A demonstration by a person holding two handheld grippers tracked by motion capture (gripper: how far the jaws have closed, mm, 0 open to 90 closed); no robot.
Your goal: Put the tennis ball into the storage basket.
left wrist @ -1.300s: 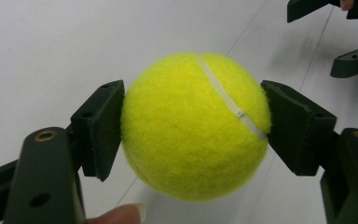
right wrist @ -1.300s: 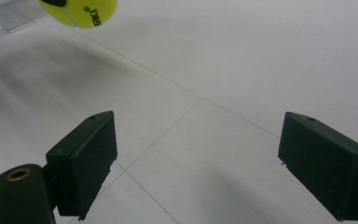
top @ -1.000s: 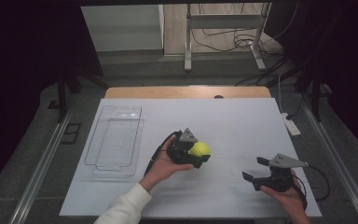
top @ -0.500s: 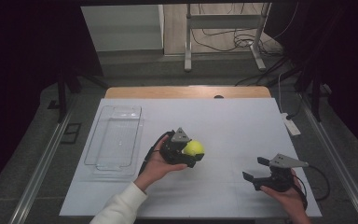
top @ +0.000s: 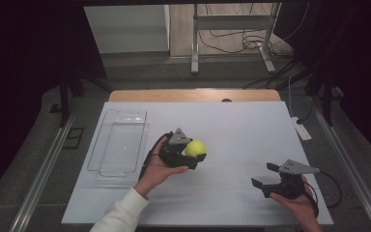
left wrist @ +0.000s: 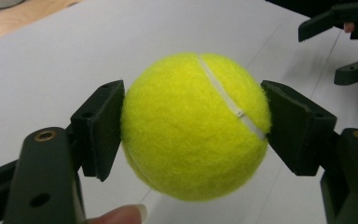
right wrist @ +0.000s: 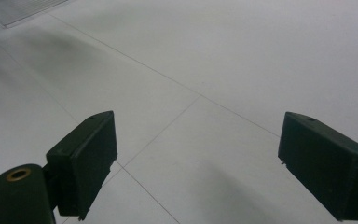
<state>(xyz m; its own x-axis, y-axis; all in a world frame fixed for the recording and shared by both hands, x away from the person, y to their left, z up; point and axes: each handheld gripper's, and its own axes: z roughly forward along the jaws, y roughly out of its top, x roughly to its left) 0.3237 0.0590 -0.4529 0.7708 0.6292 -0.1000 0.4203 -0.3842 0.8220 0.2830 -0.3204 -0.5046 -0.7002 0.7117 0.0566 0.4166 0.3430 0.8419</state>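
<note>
A yellow tennis ball (top: 196, 148) is clamped between the two black pads of my left gripper (top: 193, 153), which a hand holds a little above the white table (top: 251, 125) just left of its middle. In the left gripper view the tennis ball (left wrist: 193, 126) fills the gap between the pads (left wrist: 103, 128), both pressing on its sides. My right gripper (top: 264, 176) sits near the front right of the table, held by the other hand. Its jaws stand wide apart over bare table, as the right gripper (right wrist: 198, 163) view shows.
A clear plastic tray (top: 121, 142) lies on the left part of the table, close to the left hand. A white power strip (top: 302, 129) rests at the table's right edge. In the left gripper view the other gripper's jaws (left wrist: 349, 46) show at the upper right.
The left gripper has carried the ball a little to the left, toward the tray. The right gripper has stayed in place.
</note>
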